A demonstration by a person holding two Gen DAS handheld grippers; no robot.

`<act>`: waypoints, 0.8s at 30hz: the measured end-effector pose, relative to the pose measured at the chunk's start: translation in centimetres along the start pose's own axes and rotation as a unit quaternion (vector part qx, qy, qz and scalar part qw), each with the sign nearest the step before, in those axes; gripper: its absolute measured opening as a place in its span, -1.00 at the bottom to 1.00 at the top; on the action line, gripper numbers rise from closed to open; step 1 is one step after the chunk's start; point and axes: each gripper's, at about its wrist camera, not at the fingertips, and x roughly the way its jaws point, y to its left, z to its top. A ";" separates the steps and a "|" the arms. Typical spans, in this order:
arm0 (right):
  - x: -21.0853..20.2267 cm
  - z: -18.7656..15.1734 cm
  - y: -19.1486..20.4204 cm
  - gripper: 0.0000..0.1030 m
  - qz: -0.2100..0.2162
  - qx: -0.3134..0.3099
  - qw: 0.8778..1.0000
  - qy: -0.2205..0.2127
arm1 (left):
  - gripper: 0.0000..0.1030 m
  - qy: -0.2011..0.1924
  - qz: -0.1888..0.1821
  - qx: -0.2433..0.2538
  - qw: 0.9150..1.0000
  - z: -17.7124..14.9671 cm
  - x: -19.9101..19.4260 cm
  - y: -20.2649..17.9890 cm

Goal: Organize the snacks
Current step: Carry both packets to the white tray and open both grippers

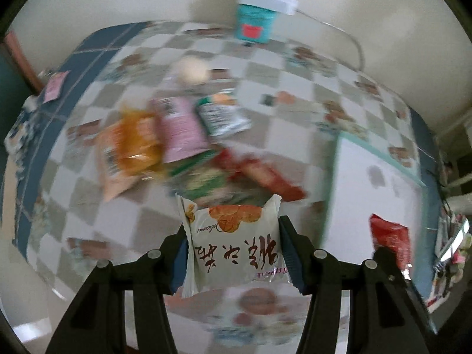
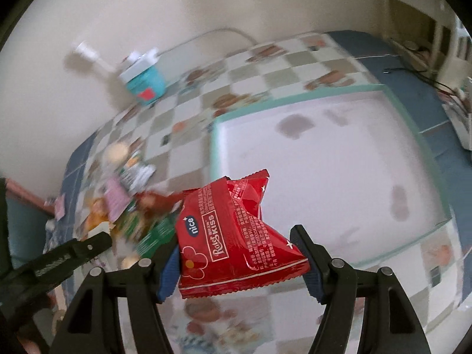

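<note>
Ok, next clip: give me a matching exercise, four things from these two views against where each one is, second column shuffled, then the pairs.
Things:
1. white packet
2. red packet
3. teal jar
4. white tray

Places:
A. at the far edge of the table, by the wall
B. between the left tongs
C. flat on the checked tablecloth, nothing in it
D. between the right tongs

Pairs: 1-B, 2-D, 3-A, 4-C
</note>
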 end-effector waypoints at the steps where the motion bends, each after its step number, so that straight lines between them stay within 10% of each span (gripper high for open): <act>1: 0.2 0.5 -0.8 0.39 -0.009 0.010 1.000 -0.002 | 0.12 0.000 -0.006 0.006 1.000 0.3 0.3 -1.1; 11: 2.0 4.7 -8.6 0.39 -0.084 0.091 0.992 -0.023 | 0.13 0.006 -0.056 0.065 0.996 1.1 3.9 -11.6; 24: 3.7 7.4 -13.2 0.40 -0.115 0.129 0.985 -0.028 | 0.26 -0.008 -0.065 0.085 0.994 3.4 6.8 -15.5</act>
